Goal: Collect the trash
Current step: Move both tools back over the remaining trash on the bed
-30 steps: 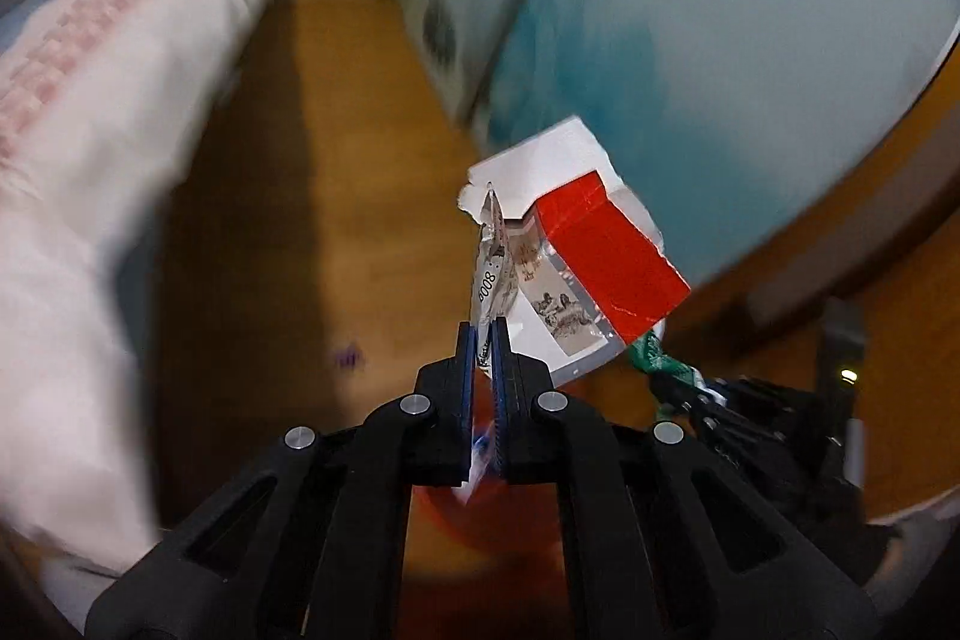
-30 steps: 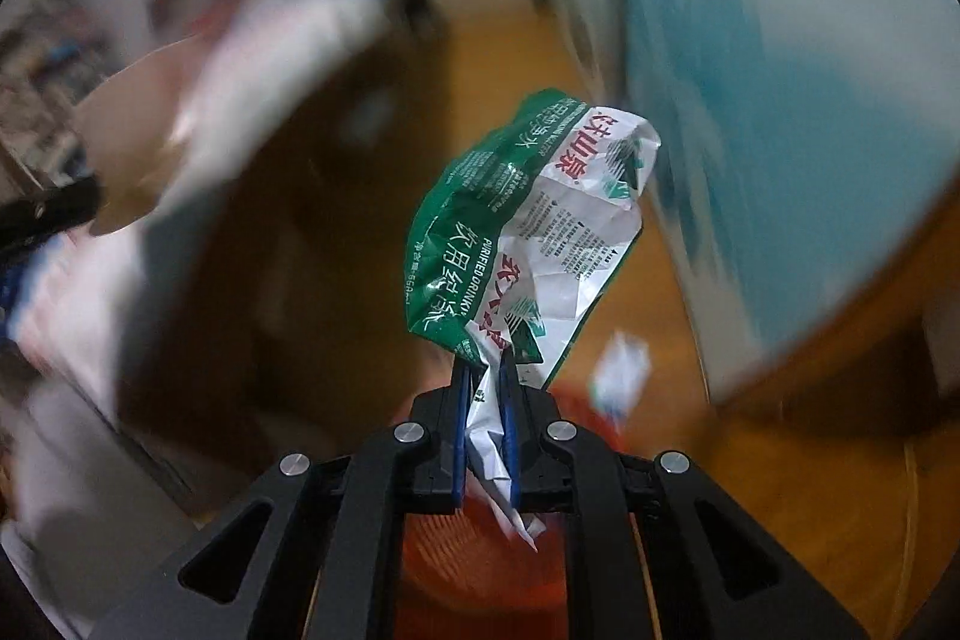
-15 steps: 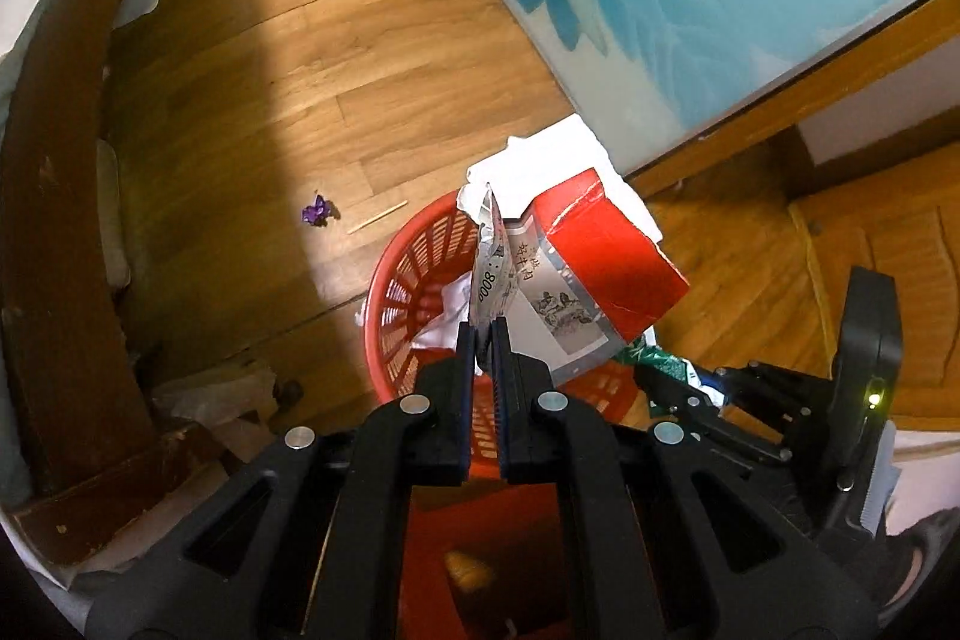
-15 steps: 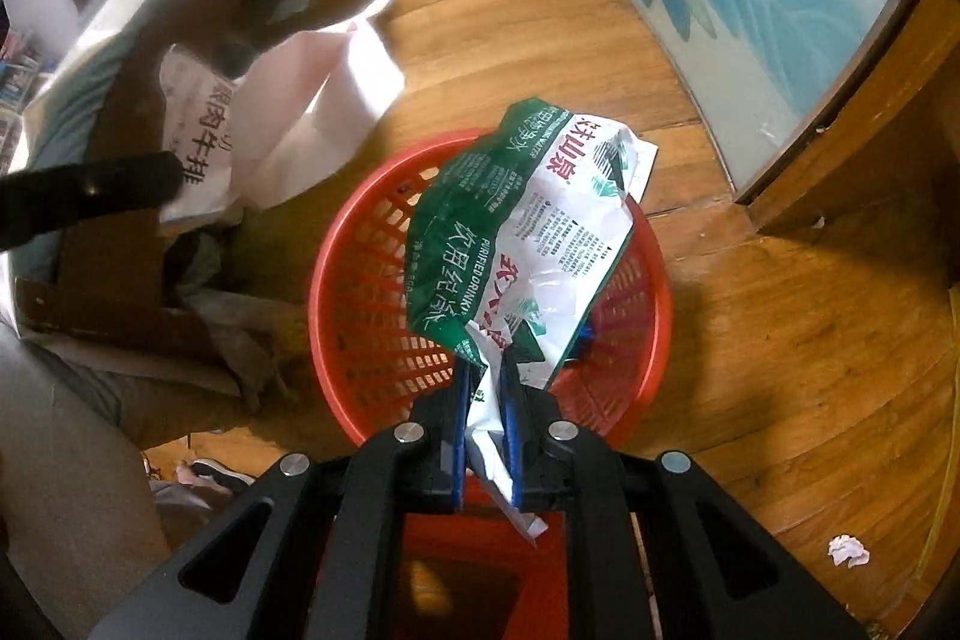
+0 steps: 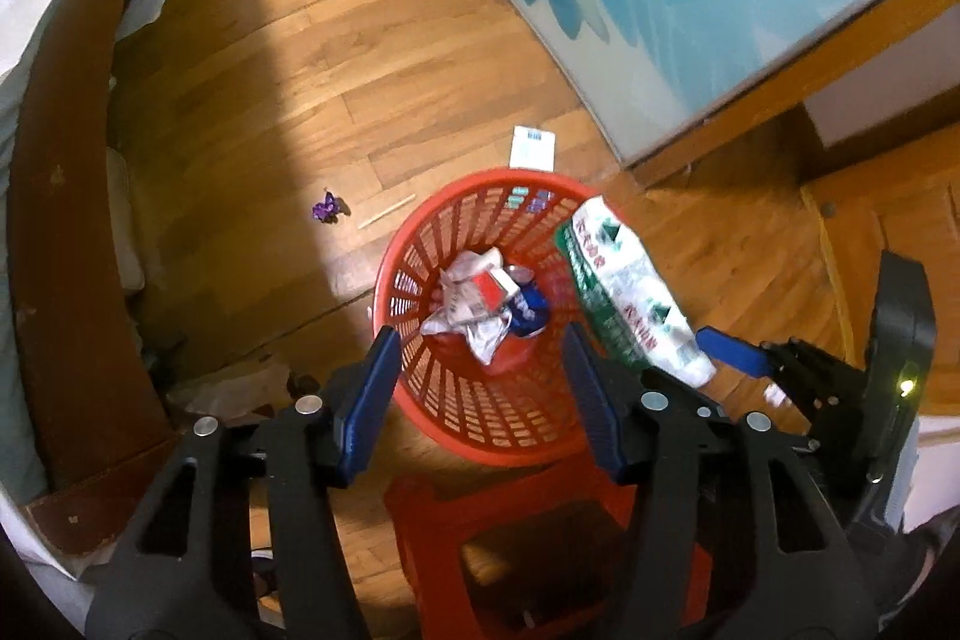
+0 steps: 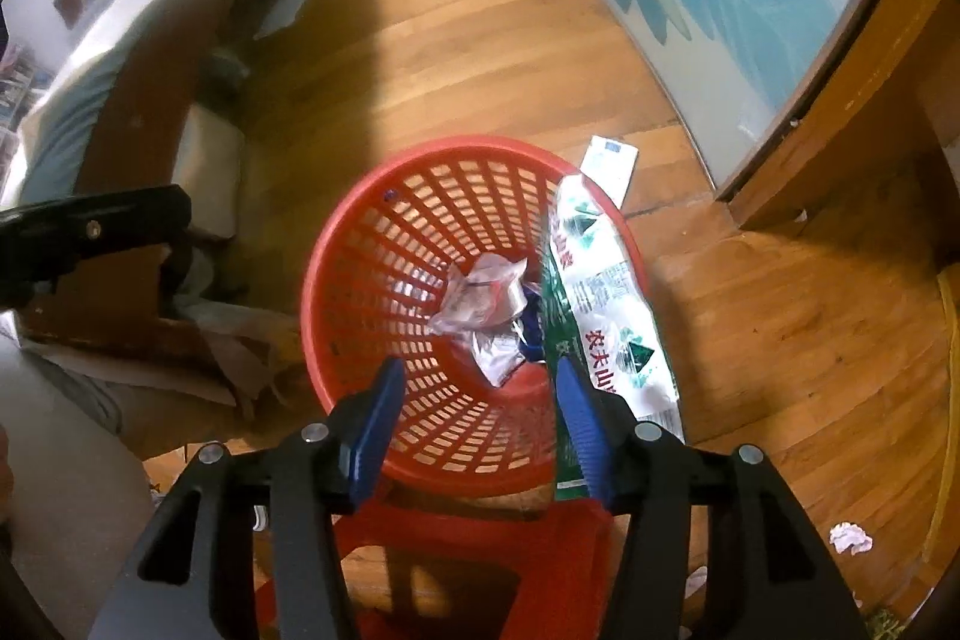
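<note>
Both grippers (image 5: 480,388) (image 6: 474,424) opening, downward-pointing

A red plastic lattice basket (image 6: 384,244) stands upright on the wooden floor, holding crumpled silver-and-red wrappers (image 6: 486,304) at its bottom. A green-and-white printed bag (image 6: 606,316) drapes over the rim at three o'clock. A white slip (image 6: 609,166) lies on the floor at one o'clock, just beside the basket.
</note>
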